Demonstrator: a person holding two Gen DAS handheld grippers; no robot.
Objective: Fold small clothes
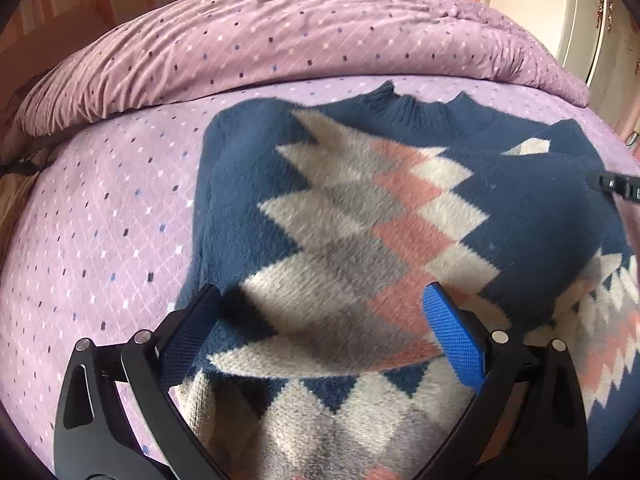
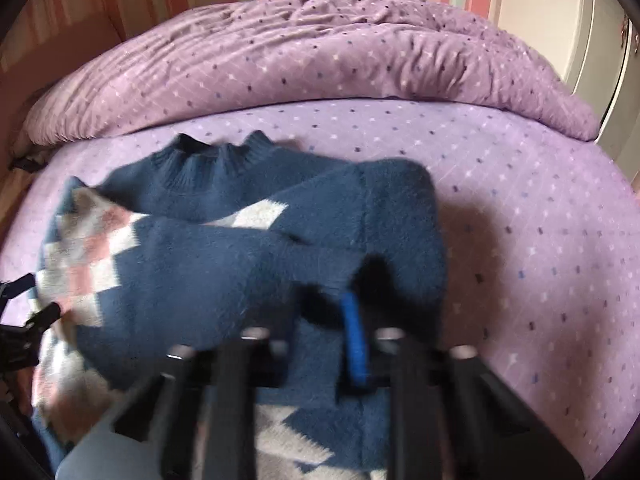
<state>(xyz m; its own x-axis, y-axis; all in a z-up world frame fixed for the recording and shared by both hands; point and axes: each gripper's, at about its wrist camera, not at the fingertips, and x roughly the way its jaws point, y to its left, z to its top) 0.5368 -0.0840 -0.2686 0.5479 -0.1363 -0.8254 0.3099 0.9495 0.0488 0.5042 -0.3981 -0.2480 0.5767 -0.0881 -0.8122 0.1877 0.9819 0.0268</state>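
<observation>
A fluffy navy sweater (image 1: 340, 200) with a grey, white and pink diamond pattern lies on the bed, collar away from me. Its lower part is folded up over the body. My left gripper (image 1: 322, 296) hovers over the folded edge, jaws wide open and nothing between the blue pads (image 1: 452, 336). In the right wrist view the sweater (image 2: 200, 272) has a navy sleeve laid across its chest. My right gripper (image 2: 320, 312) is blurred and shut on the end of that sleeve. Its tip also shows in the left wrist view as the right gripper (image 1: 616, 184).
The lilac dotted sheet (image 1: 100, 220) covers the bed around the sweater. A rumpled purple duvet (image 1: 280, 40) is bunched along the far side. A striped wall and a white cupboard door (image 1: 580, 20) stand behind it.
</observation>
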